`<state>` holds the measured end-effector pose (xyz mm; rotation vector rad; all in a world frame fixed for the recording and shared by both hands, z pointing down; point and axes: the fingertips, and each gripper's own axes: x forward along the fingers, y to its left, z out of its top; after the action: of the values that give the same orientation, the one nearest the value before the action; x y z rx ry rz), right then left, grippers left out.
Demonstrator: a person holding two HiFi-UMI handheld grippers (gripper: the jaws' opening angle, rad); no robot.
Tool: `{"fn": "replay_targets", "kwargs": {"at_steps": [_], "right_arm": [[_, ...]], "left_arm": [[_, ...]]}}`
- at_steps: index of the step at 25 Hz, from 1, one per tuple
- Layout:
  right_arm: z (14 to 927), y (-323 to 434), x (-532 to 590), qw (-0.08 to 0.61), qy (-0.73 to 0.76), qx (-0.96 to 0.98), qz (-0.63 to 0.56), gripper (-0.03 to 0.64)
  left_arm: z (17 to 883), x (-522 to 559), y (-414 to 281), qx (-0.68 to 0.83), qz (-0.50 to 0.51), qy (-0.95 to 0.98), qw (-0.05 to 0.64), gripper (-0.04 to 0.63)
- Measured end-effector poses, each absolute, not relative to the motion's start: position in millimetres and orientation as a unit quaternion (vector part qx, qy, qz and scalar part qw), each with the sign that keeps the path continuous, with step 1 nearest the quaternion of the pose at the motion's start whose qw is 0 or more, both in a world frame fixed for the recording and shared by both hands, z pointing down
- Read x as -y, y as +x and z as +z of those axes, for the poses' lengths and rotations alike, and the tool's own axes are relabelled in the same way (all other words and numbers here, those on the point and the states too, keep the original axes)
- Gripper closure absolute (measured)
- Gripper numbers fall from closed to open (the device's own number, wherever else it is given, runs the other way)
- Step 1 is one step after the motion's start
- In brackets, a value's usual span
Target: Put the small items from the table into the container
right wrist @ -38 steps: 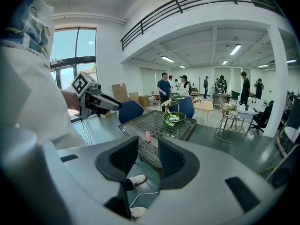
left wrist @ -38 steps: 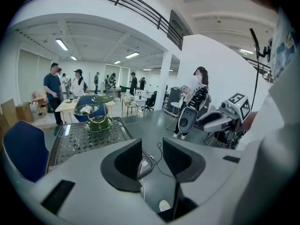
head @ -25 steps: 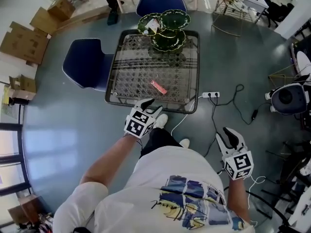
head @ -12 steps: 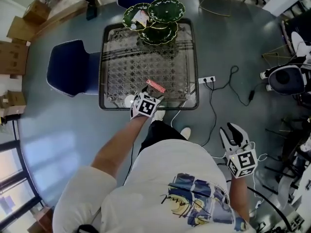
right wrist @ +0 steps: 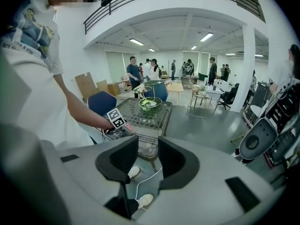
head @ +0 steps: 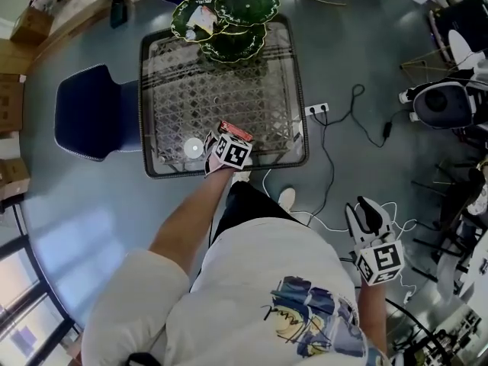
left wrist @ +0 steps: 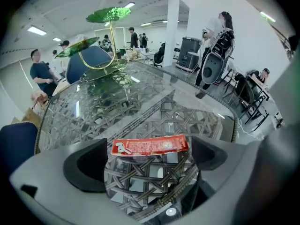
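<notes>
Packet (left wrist: 150, 146) lies between your left gripper's (left wrist: 150, 156) opening jaws, ungripped, on the tabletop (head: 252, 90); right gripper (right wrist: 147, 159) hangs slightly parted, empty. Grasp and carry to dish (head: 229, 21) remain.

A square table (head: 259, 105) with a glass top over dark woven cane stands on the grey floor (head: 99, 197) under my head camera. At its far edge I see a green leaf-shaped stand (head: 229, 21) of tiered dishes. Close to the near edge a red packet (left wrist: 150, 146) lies flat on the glass. Near it, to its left by the same edge, I make out a small white round item (head: 193, 148), too small to identify.
</notes>
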<state>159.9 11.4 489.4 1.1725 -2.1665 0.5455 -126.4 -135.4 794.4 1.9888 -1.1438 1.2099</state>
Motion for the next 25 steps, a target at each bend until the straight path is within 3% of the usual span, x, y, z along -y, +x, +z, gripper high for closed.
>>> {"fn": "replay_targets", "kwargs": {"at_steps": [11,19,20,21,25], "right_arm": [[494,159,-10,0.303,0.454,0.81,0.212,0.482],[495,150,-5,0.293,0.446,0.82,0.206,0.482],[495,149,-4,0.292,0.445,0.821,0.205,0.482],[496,147,-3,0.291,0.444,0.822,0.205,0.482],[497,144,2,0.287,0.44,0.826,0.205,0.482]], "left_arm": [[802,138,-126,0.402,0.46,0.744,0.271,0.06],[767,143,-127,0.389,0.447,0.771,0.233,0.086],[761,145,-129,0.394,0.445,0.774,0.221,0.394],[757,146,-131,0.397,0.444,0.775,0.211,0.466],[761,140,-133,0.377,0.455,0.777,0.216,0.43]]}}
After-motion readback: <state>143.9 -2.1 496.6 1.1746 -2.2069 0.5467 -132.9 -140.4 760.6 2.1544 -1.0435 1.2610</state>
